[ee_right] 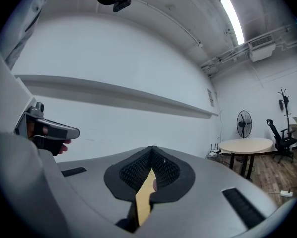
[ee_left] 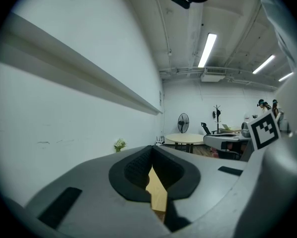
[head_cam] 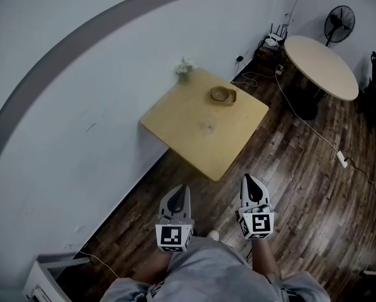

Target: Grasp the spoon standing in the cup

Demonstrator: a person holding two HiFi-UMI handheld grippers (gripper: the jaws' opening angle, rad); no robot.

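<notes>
While short of table (head_cam: 188, 145) | left tool (head_cam: 183, 190) closed | right tool (head_cam: 248, 180) closed

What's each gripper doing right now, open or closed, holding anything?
Left gripper: closed, holding nothing.
Right gripper: closed, holding nothing.

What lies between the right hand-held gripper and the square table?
Only dark wooden floor; the head view shows nothing on it between the right hand-held gripper and the square table.

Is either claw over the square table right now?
No: in the head view the left claw and right claw both hang above the wooden floor, short of the near corner of the square table.
</notes>
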